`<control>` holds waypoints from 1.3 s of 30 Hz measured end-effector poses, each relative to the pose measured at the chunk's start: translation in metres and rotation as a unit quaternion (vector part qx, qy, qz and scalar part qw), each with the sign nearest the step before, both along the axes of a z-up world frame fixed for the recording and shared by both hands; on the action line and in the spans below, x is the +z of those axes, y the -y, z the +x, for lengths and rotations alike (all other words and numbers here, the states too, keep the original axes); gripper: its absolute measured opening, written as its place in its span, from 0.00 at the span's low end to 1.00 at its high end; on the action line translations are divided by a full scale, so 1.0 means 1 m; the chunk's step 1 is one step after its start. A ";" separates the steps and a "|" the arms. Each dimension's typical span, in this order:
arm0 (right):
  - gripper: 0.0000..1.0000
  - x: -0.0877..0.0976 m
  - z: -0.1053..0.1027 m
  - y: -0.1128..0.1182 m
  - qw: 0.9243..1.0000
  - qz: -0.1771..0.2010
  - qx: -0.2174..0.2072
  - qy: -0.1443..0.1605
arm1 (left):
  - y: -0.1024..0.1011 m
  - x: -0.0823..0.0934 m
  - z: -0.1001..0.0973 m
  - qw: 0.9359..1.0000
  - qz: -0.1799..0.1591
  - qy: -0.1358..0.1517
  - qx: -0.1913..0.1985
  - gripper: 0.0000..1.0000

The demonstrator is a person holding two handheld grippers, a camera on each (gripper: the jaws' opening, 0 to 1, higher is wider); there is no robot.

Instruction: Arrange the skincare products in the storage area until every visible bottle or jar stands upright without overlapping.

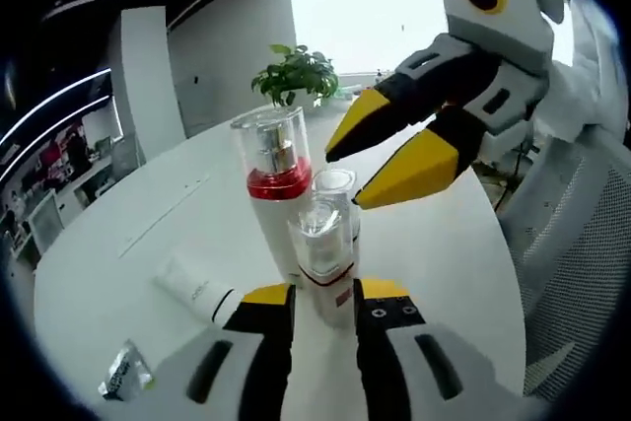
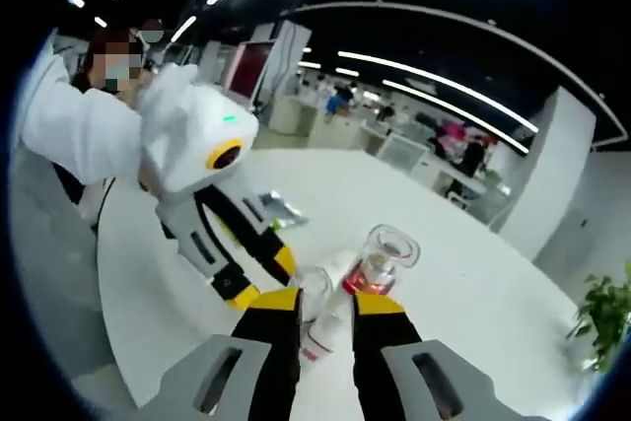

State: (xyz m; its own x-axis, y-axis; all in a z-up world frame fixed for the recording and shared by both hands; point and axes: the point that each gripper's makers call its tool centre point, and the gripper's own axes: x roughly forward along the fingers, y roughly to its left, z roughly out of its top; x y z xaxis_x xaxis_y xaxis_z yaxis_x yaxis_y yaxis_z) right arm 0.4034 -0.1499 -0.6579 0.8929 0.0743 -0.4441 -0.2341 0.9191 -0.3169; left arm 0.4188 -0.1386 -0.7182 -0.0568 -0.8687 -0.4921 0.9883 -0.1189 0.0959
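Small clear-capped bottle (image 1: 330, 244), hard, slick and top-heavy, stands on the white desk (image 1: 108, 244) clamped low by left claw (image 1: 325, 305); right claw (image 1: 345, 176) spread above

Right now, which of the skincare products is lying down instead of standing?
The white tube, flat on the round table. The red-banded bottle and the smaller clear-capped bottle stand upright.

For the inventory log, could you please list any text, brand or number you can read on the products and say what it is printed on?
None can be read.
Tube, lying flat: a dark line of print, too blurred.
Small bottle: a red mark low on its body, too small.
Sachet: dark print, too blurred.
Tall bottle: a red band, no text seen.
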 end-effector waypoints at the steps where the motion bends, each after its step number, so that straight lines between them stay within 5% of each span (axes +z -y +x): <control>1: 0.08 0.000 -0.001 0.004 1.000 0.000 -0.004 0.000 | 0.000 -0.001 -0.001 1.000 0.002 -0.001 0.000 0.23; 5: 0.07 0.009 -0.001 0.018 1.000 0.009 -0.026 0.013 | -0.002 -0.006 -0.005 1.000 0.013 0.000 0.004 0.20; 10: 0.08 -0.001 -0.006 0.032 0.999 0.016 -0.044 -0.013 | -0.004 -0.007 -0.008 1.000 0.016 -0.004 0.007 0.20; 24: 0.15 -0.018 -0.014 0.024 0.998 0.017 -0.035 -0.056 | -0.007 -0.013 -0.016 0.999 0.026 -0.015 0.016 0.20; 31: 0.21 -0.038 -0.022 0.016 0.994 0.014 -0.023 -0.104 | -0.001 -0.022 -0.004 0.995 0.025 -0.047 0.085 0.22; 39: 0.21 -0.038 -0.022 0.017 0.994 0.014 -0.022 -0.107 | 0.007 -0.025 -0.007 0.994 0.025 -0.055 0.092 0.22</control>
State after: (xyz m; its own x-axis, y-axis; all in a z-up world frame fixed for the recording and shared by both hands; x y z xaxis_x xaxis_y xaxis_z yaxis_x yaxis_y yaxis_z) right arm 0.3811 -0.1671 -0.6964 0.7814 0.0520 -0.6218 -0.2523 0.9378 -0.2386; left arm 0.4119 -0.1452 -0.7431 0.0450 -0.8442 -0.5342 0.9979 0.0629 -0.0155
